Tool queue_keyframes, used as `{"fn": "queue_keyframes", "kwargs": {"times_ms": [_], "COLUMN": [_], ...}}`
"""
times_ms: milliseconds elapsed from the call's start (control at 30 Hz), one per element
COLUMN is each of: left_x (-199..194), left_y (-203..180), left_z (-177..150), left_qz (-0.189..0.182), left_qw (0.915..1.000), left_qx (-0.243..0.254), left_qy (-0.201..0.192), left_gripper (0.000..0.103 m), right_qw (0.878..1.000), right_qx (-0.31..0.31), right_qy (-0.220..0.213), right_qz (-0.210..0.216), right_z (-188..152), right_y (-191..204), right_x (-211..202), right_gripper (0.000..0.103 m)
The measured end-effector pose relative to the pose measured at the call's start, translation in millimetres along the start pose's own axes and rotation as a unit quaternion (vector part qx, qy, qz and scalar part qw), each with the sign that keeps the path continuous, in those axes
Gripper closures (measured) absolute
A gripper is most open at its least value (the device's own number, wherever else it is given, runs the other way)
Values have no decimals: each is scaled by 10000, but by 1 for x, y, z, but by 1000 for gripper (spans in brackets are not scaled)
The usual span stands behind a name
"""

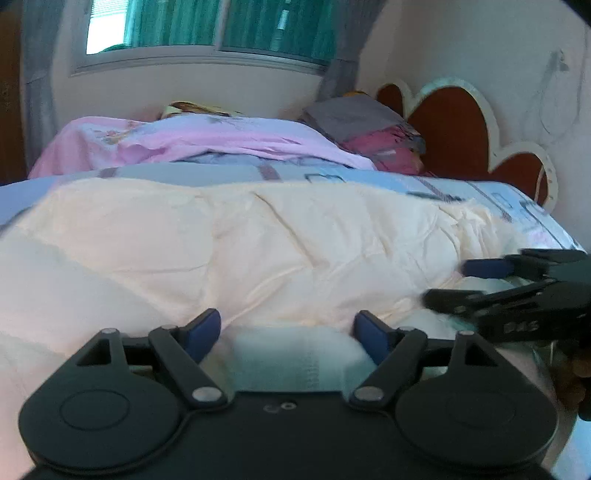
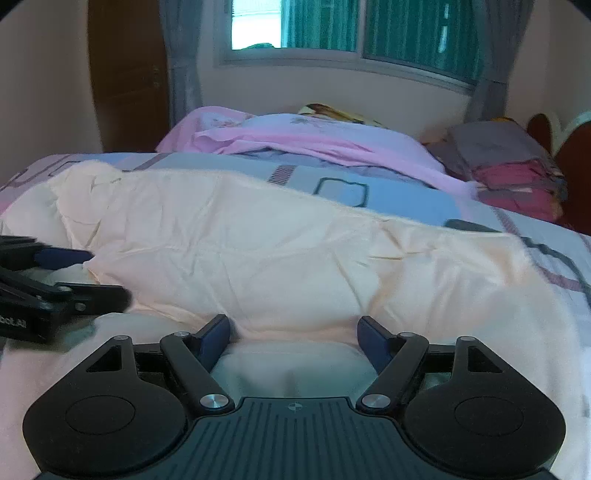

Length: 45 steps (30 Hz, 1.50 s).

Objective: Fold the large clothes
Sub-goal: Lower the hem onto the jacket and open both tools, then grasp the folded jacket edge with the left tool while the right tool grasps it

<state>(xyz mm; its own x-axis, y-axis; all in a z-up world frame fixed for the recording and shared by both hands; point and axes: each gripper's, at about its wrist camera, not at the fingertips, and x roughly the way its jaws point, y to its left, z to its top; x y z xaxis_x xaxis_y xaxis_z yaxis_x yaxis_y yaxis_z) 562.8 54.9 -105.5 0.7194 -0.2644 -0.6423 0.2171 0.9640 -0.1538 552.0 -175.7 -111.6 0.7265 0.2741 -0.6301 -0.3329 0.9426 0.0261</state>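
Both grippers, L (image 1: pixel 288 328) & R (image 2: pixel 293 332), jaws spread, empty, over cream garment (image 1: pixel 258 251); near edge beneath, bedsheet (image 2: pixel 406 199) beyond.

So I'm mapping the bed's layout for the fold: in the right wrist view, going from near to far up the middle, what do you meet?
Right claw, open → cream garment → blue patterned bedsheet → pink blanket → window.
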Motion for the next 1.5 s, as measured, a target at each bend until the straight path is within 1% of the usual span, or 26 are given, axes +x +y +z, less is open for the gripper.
{"fn": "queue_keyframes", "kwargs": {"times_ms": [100, 167, 233, 300, 333, 400, 500, 567, 633, 667, 733, 800, 833, 900, 967, 1000, 1033, 1133, 1167, 1200, 1267, 1333, 1400, 1433, 1467, 1500], "left_x": [-47, -70, -78, -72, -66, -52, -47, -56, -70, -76, -91, -110, -121, -142, -162, -169, -174, -173, -168, -163, -152, -141, -132, -128, -123, -120], "left_y": [0, -3, -12, -23, -27, -31, -22, -16, -5, 4, 28, 51, 62, 81, 93, 97, 101, 107, 106, 105, 102, 104, 109, 109, 107, 109], "left_z": [-11, -22, -34, -42, -44, -48, -49, -46, -49, -51, -60, -69, -74, -86, -101, -108, -116, -135, -137, -137, -138, -138, -138, -140, -137, -134], "left_qz": [101, -14, -35, -10, 15, 275, 379, 432, 629, 707, 1003, 1370, 1521, 1799, 1755, 1622, 1378, 713, 579, 490, 302, 154, 110, 97, 96, 149], "left_qw": [9990, 9985, 9984, 9989, 9993, 9993, 9991, 9988, 9976, 9970, 9939, 9887, 9856, 9763, 9674, 9629, 9572, 9357, 9315, 9298, 9246, 9179, 9112, 9072, 9050, 9044], "left_qx": [56, -83, -104, -55, -27, 51, -92, -179, -158, -213, -375, -519, -652, -1134, -1735, -2057, -2437, -3349, -3504, -3575, -3727, -3891, -4028, -4108, -4147, -4155], "left_qy": [-424, -541, -548, -458, -373, -235, -170, -150, -233, -251, -255, -313, -350, -393, -561, -645, -729, -844, -787, -731, -730, -766, -857, -904, -943, -964], "left_gripper": [21, 21, 21, 20, 18, 16, 16, 19, 19, 19, 19, 19, 17, 16, 17, 17, 18, 21, 22, 22, 25, 26, 26, 26, 29, 31], "right_qw": [9994, 9981, 9977, 9981, 9989, 9998, 9999, 9999, 9996, 9989, 9947, 9859, 9795, 9608, 9379, 9258, 9136, 8877, 8788, 8710, 8586, 8491, 8468, 8489, 8541, 8601], "right_qx": [82, 247, 239, 95, -40, -207, -124, -33, 107, 229, 561, 1251, 1710, 2635, 3438, 3771, 4064, 4574, 4730, 4865, 5070, 5224, 5256, 5230, 5155, 5068], "right_qy": [-314, -481, -493, -444, -323, -17, 40, 66, -20, 35, 129, 135, 96, -19, -106, -96, -127, -122, -81, -54, -106, -177, -275, -275, -266, -216], "right_qz": [133, 288, 406, 425, 348, 74, -31, -113, -274, -418, -854, -1107, -1058, -857, -450, -242, -21, 513, 632, 682, 754, 770, 766, 715, 627, 544], "right_z": [-9, -18, -25, -31, -33, -40, -47, -46, -51, -55, -68, -81, -87, -103, -120, -127, -134, -145, -148, -151, -154, -157, -155, -153, -149, -145], "right_y": [-8, -11, -4, 8, 15, 23, 18, 12, -4, -15, -42, -77, -93, -120, -135, -138, -140, -138, -138, -138, -141, -143, -144, -143, -141, -139], "right_x": [-43, -67, -77, -77, -72, -56, -52, -61, -76, -81, -94, -118, -129, -149, -161, -162, -163, -156, -151, -147, -137, -128, -123, -120, -118, -115], "right_gripper": [28, 28, 28, 28, 28, 28, 28, 28, 28, 28, 28, 28, 28, 28, 27, 15, 8, 5, 6, 6, 6, 6, 6, 6, 13, 15]}}
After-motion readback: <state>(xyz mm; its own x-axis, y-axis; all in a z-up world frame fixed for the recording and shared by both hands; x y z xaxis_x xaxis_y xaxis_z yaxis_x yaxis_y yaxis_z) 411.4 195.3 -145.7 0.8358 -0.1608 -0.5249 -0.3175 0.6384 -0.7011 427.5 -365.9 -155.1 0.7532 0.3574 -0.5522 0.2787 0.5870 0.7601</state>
